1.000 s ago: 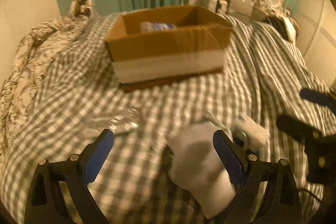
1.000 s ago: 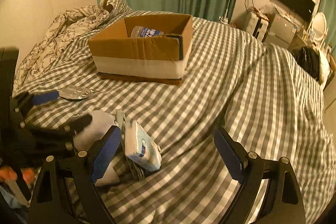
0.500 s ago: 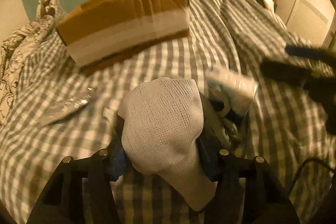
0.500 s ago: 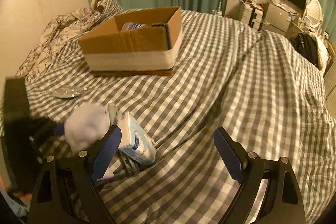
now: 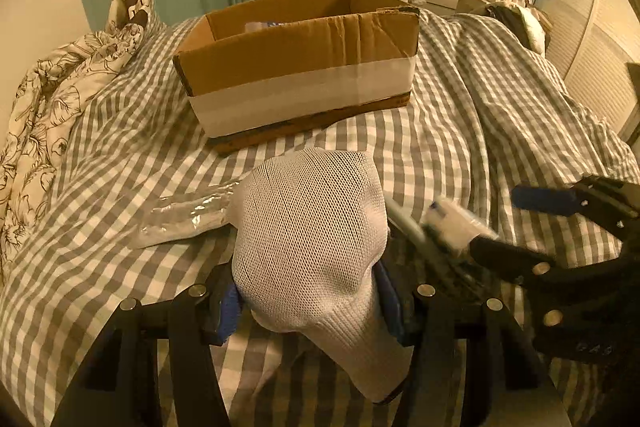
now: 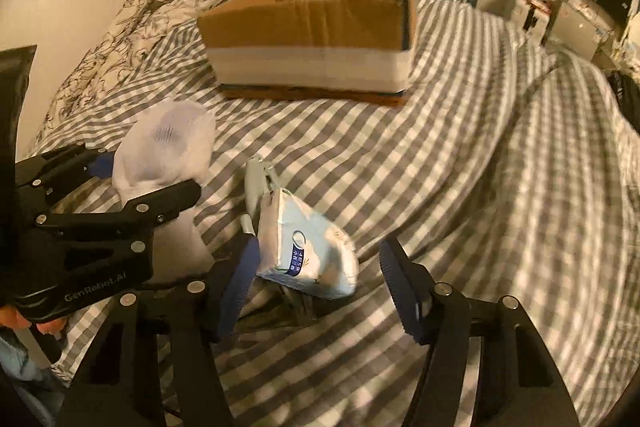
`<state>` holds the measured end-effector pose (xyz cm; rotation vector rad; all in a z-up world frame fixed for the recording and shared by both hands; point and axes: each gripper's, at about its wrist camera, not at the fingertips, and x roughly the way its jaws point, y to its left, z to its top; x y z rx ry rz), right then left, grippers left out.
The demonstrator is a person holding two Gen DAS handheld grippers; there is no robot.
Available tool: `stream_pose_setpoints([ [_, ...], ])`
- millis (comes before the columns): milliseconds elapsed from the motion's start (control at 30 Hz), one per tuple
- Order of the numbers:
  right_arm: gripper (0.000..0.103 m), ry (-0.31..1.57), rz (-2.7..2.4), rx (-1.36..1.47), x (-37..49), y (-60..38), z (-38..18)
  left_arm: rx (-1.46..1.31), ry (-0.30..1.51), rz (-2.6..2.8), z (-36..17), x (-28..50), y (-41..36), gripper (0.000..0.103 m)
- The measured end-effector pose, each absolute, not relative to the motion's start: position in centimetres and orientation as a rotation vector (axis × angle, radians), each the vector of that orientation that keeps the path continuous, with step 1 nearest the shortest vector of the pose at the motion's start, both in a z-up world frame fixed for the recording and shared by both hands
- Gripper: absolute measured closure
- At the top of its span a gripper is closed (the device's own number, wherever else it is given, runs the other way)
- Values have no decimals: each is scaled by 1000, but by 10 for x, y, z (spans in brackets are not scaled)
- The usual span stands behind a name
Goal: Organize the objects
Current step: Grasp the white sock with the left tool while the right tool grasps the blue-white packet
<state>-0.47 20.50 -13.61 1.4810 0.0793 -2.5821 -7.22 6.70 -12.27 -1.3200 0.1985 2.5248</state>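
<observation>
My left gripper (image 5: pixel 308 301) is shut on a white mesh sock (image 5: pixel 312 227), which bulges up between the blue pads above the checked bedspread (image 5: pixel 100 267). The right wrist view shows that sock (image 6: pixel 164 147) in the left gripper (image 6: pixel 138 181) at the left. My right gripper (image 6: pixel 320 269) straddles a pale blue tissue pack (image 6: pixel 308 255). Its jaws are closing, with a gap still showing at the right pad. A cardboard box (image 5: pixel 296 83) with a white band stands further back on the bed and holds a bottle (image 5: pixel 260 25).
A clear plastic wrapper (image 5: pixel 184 215) lies left of the sock. A grey tube-like item (image 6: pixel 254 183) and some dark items sit against the tissue pack. A floral duvet (image 5: pixel 48 99) is bunched at the left. A person's fingers (image 6: pixel 24 323) hold the left tool.
The left jaws went from wide open around the sock to shut on it, and the sock now stands raised. The right gripper dropped over the tissue pack and its jaws narrowed.
</observation>
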Motion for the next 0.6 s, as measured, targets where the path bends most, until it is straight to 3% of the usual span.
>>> stream_pose_setpoints([
  [267, 40, 158, -2523, 1553, -8, 182, -160, -1304, 191, 2541, -118, -66, 63, 45],
  [600, 21, 130, -2499, 1681, -22, 190, -187, -1319, 144, 2582, -115, -67, 42, 45],
])
